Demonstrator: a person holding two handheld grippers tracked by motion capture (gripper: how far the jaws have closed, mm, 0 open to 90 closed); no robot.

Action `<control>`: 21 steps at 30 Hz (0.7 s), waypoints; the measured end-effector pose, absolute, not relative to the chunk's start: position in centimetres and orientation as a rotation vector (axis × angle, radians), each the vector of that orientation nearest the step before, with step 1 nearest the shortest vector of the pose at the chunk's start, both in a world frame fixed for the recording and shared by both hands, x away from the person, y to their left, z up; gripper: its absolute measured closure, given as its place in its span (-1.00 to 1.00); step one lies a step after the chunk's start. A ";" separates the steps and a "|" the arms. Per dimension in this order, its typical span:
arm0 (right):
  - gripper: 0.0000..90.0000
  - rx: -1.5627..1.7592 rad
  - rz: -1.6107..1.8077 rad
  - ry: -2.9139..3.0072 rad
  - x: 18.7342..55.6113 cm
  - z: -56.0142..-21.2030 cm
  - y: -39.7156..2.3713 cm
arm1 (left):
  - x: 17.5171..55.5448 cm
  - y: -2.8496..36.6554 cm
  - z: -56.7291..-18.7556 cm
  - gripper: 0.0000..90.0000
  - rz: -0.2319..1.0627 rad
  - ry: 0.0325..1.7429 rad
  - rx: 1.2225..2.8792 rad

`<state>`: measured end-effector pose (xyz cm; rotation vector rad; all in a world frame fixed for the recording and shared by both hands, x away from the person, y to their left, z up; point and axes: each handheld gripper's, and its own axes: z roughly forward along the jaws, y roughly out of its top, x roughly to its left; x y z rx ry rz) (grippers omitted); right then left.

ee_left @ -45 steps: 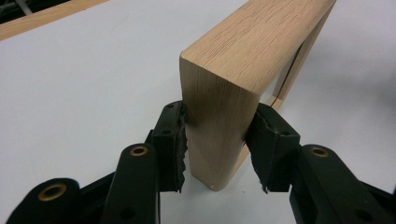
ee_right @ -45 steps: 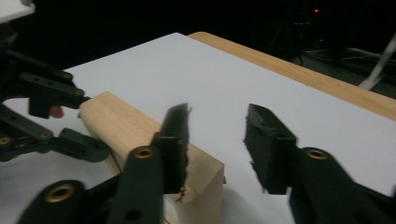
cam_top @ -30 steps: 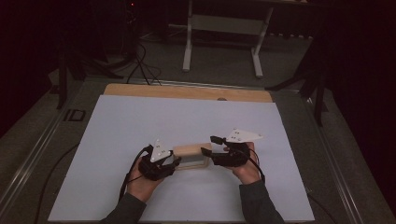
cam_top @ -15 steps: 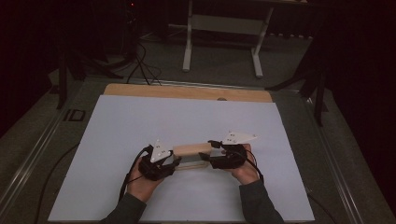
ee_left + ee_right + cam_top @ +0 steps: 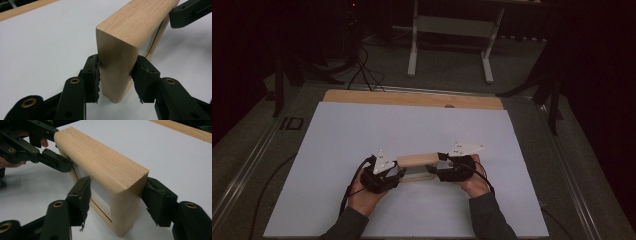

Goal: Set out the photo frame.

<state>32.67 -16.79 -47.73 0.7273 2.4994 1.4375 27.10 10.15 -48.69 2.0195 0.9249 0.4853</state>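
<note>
White sheeting (image 5: 362,135) covers our table, with a strip of bare wood (image 5: 412,98) along its far edge and a dark floor beyond. Our left gripper (image 5: 115,75) has its pads (image 5: 94,75) pressed on both faces of one end of a wooden frame (image 5: 130,32), clamping it. Our right gripper (image 5: 117,192) straddles the other end of the frame; its jaws have just been closing, with the frame between them, the far pad (image 5: 156,195) touching the wood and the near one at the frame's inner side. From above, the frame (image 5: 418,161) stands on edge on the sheet near us, between both grippers, with our hands (image 5: 364,196) behind them.
</note>
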 end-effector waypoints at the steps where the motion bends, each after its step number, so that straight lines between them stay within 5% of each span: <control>1: -0.06 0.727 1.434 2.499 32.7 -47.8 -16.8 | 27.1 10.1 -48.7 0.30 0.486 0.926 2.018; 21: 0.10 0.699 1.385 2.493 32.6 -47.8 -16.8 | 27.2 10.1 -48.3 0.28 0.491 0.928 2.012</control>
